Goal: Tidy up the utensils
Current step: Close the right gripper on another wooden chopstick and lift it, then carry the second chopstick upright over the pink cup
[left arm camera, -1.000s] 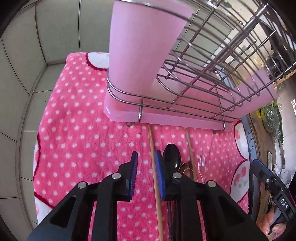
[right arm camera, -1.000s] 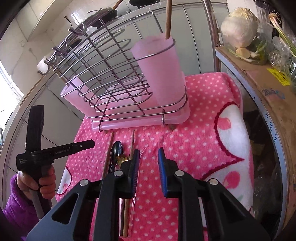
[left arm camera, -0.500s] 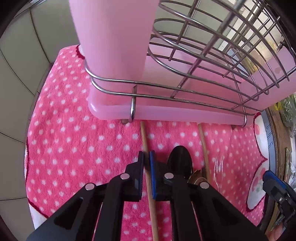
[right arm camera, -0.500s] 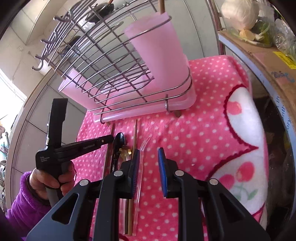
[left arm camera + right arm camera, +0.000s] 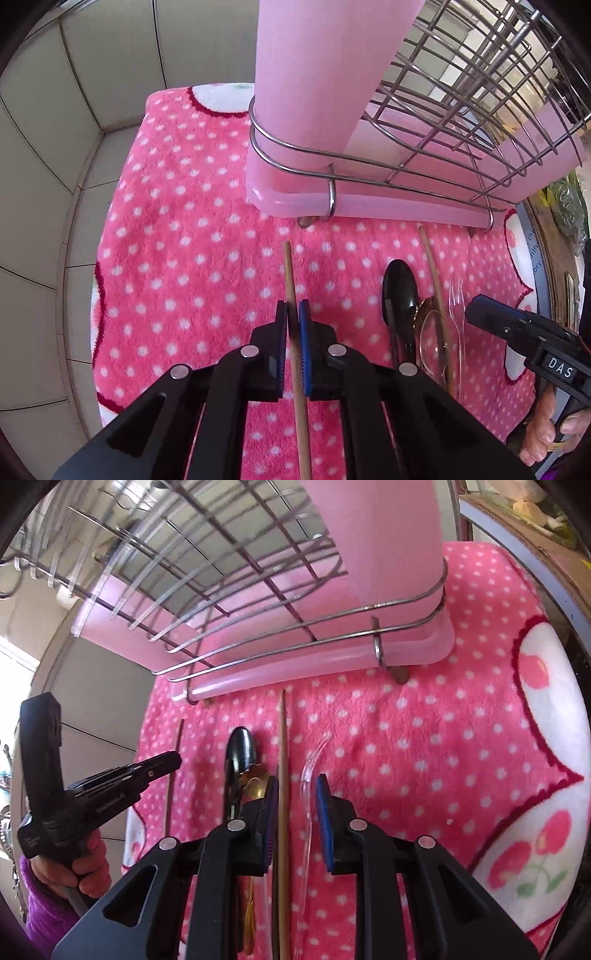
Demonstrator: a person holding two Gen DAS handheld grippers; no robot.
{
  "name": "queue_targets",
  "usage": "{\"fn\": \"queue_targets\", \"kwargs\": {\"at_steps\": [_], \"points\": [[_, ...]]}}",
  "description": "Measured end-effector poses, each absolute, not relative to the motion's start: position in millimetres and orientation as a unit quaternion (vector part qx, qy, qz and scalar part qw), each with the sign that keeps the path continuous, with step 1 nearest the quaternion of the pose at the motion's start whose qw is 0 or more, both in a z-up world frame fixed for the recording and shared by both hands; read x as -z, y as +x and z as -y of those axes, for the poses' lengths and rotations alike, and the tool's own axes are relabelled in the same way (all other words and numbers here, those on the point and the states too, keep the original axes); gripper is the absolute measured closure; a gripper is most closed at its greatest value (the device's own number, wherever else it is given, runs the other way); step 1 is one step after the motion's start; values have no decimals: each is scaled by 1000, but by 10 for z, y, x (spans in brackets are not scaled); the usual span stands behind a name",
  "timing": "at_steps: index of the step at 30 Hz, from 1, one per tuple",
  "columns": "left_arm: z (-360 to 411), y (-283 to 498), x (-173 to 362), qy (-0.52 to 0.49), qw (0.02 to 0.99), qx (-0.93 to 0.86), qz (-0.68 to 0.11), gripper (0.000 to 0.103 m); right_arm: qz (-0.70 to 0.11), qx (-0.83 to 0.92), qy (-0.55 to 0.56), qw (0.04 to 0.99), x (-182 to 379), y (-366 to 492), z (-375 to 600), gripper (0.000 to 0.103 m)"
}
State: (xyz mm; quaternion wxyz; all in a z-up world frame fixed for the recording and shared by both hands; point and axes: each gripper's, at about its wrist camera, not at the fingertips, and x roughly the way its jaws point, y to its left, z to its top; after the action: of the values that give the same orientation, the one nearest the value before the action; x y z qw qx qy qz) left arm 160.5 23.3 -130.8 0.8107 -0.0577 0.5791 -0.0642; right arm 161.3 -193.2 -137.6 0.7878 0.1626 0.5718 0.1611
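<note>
tiled counter (image 5: 44, 206) | pink dotted towel (image 5: 177, 229) — rack (image 5: 354, 206), utensils

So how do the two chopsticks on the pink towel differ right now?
The left chopstick is pinched in the shut left tongs; the right chopstick lies free between the open right tongs. The left chopstick has no utensil beside it; the right chopstick has a clear fork alongside. Both are thin wood, pointing at the rack.
</note>
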Motion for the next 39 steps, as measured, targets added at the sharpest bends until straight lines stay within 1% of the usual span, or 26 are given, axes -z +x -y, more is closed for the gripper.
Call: {"fn": "queue_targets", "kwargs": {"at_steps": [3,6,7,8,11,15,18,24,31,39], "points": [[-247,1662,1412,-69,800,64,-593,97,-583,-143,150,786,1493,1663,1857,82],[-239,1681,1427,-65,799,66,-595,97,-578,-140,134,793,1497,1697,1784,82],[-237,1696,1427,-65,797,67,-597,97,-577,-137,127,795,1500,1708,1747,84],[-222,1715,1430,-62,795,67,-600,96,-576,-131,119,798,1502,1713,1720,90],[-130,1789,1440,-46,792,69,-605,96,-569,-137,114,802,1529,1713,1673,97],[-15,1799,1448,-40,799,72,-596,97,-553,-150,149,806,1500,1620,1807,98],[-100,1693,1382,-73,805,85,-582,98,-529,-160,168,816,1429,1519,1925,98],[-312,1432,1031,-117,840,94,-521,98,-471,-165,182,847,1142,1274,2104,99],[-569,1013,496,-134,895,99,-414,98,-417,-167,194,872,803,1006,2368,99],[-719,715,164,-166,918,108,-344,98,-361,-166,204,895,539,747,2558,99]]}}
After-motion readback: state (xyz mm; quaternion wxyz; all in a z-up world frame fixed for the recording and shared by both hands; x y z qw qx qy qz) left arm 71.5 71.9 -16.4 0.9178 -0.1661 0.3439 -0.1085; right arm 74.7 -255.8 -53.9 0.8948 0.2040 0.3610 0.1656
